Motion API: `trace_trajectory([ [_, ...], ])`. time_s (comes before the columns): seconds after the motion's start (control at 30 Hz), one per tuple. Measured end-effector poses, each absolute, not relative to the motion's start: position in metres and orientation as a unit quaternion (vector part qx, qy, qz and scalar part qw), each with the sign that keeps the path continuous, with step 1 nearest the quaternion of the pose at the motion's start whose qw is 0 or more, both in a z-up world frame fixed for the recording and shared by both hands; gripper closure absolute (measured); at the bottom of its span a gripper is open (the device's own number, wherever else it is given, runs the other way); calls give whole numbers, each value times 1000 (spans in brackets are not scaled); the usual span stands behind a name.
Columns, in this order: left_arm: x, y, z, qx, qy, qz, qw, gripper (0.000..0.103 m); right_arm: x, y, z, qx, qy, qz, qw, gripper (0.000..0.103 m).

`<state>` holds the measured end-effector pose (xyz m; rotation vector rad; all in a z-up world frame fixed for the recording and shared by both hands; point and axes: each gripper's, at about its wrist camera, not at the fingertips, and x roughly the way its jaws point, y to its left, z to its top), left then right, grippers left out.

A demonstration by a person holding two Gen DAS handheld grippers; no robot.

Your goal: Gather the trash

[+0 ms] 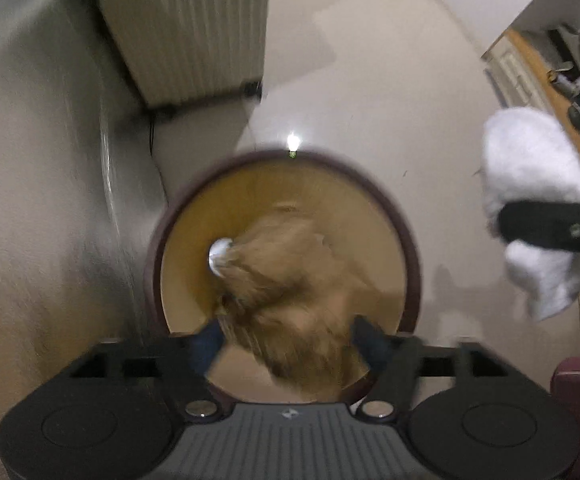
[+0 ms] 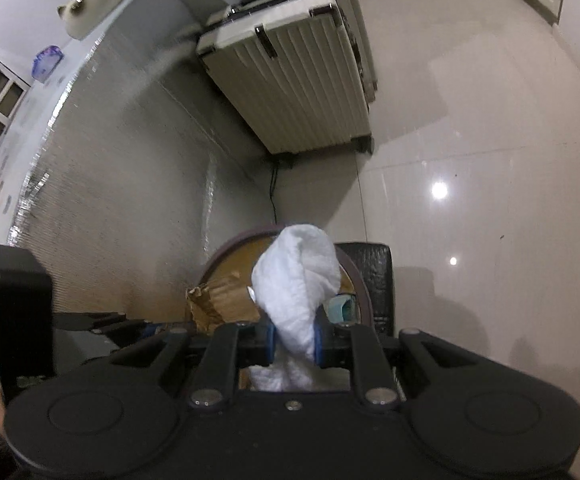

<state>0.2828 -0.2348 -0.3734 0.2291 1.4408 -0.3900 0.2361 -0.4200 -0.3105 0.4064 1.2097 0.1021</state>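
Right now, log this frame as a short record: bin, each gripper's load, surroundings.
bin: round trash bin, dark rim, open top, on the tiled floor
left gripper: jaws spread, over the bin mouth; crumpled brown paper between them, blurred, so grip or release cannot be told
right gripper: jaws shut on white tissue wad, beside and above the bin
already in bin: brown paper; a teal item, partly hidden
nearby: cream suitcase by the wall
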Motion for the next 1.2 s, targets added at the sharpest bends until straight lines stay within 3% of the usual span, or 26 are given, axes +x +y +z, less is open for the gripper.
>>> trace_trajectory([
  [0.3,277,-204,-392,84,679,-139,716,21,252,-409,-357,192,588,62,783,81],
  [0.57,272,-189,-386,69,675,-119,725,11,267,-397,-376,199,581,74,786,61],
  [0.7,270,-184,-378,56,668,-110,734,2,273,-396,-378,209,569,75,792,20],
  [0.9,267,-178,-367,40,661,-100,742,0,265,-397,-377,188,585,79,785,2],
  [1.2,263,-180,-347,33,651,-98,752,0,252,-402,-353,166,583,68,792,0],
])
